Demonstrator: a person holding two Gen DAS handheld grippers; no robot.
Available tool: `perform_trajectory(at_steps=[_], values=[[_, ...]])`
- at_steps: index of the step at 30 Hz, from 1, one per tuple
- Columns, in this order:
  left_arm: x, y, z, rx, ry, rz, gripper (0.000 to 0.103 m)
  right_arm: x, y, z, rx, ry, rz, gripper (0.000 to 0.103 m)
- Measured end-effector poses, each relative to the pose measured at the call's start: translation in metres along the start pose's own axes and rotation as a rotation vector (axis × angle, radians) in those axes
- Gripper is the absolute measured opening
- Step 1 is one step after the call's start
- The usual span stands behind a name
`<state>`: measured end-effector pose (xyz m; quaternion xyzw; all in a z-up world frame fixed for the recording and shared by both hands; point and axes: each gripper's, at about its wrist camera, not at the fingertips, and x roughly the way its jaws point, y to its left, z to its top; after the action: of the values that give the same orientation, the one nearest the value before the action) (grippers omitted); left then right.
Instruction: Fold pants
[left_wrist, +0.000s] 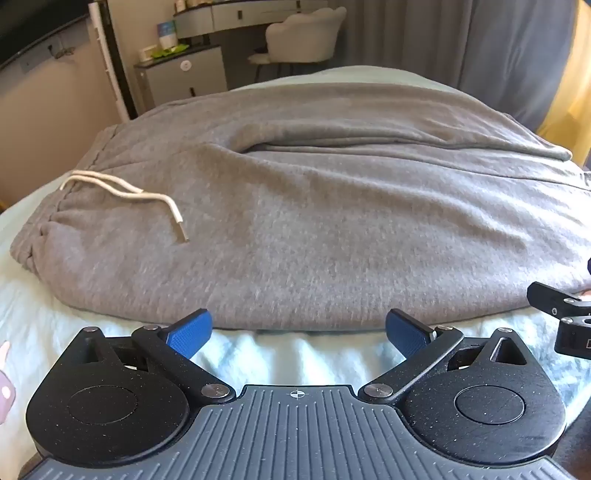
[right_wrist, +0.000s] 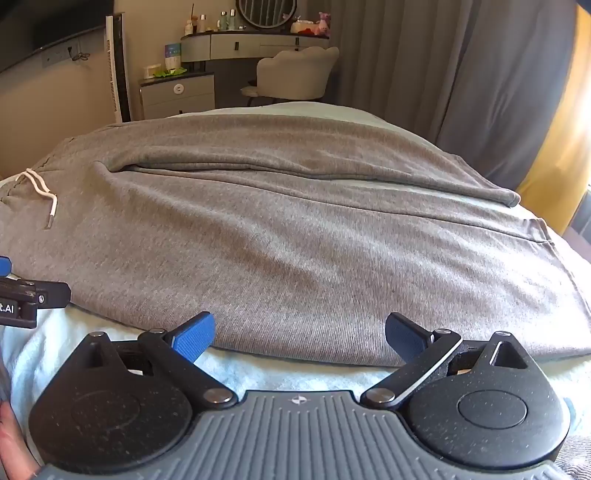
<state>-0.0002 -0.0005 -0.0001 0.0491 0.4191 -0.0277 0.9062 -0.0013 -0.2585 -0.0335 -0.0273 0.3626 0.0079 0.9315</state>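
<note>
From my left camera I see the grey sweatpants (left_wrist: 314, 206) spread flat across the bed (left_wrist: 258, 354), which wears a pale blue cover. The waistband lies toward the bed's left edge, and its white drawstring (left_wrist: 122, 192) trails over the fabric there, one tipped end pointing toward the near edge. The legs run off to the right, the far leg lying along the far side of the near one with a long crease between them. My left hand-held gripper (left_wrist: 298, 334) hangs just short of the pants' near hem, over the bare cover along the bed's near edge, tilted downward; its blue pads (left_wrist: 190, 334) are spread wide with nothing between them, so it is released. At the right border of that view the black frame of the other tool pokes in beside the hem. From my right camera, the same sweatpants (right_wrist: 314, 240) fill the bed (right_wrist: 258, 373), drawstring (right_wrist: 44, 192) far to the left, leg cuffs reaching toward the bed's right edge. My right hand-held gripper (right_wrist: 300, 338) sits at the near hem too, farther along the legs, its blue pads (right_wrist: 194, 338) apart and empty, released, with the cloth edge lying just beyond the tips. Beyond the bed stand a small cabinet (right_wrist: 177, 94), a vanity desk (right_wrist: 255, 44), a cream chair (right_wrist: 295, 74) and grey curtains (right_wrist: 424, 74).
</note>
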Motion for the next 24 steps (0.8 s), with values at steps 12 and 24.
perform_trajectory(at_steps=[12, 24], values=[[0.0018, 0.0012, -0.0023, -0.014, 0.007, 0.006, 0.103, -0.0019, -0.0031, 0.0008, 0.016, 0.001, 0.004, 0.099], [0.0028, 0.002, -0.0015, -0.02, 0.011, -0.001, 0.103, 0.0, -0.0019, 0.0001, 0.019, -0.002, -0.002, 0.099]])
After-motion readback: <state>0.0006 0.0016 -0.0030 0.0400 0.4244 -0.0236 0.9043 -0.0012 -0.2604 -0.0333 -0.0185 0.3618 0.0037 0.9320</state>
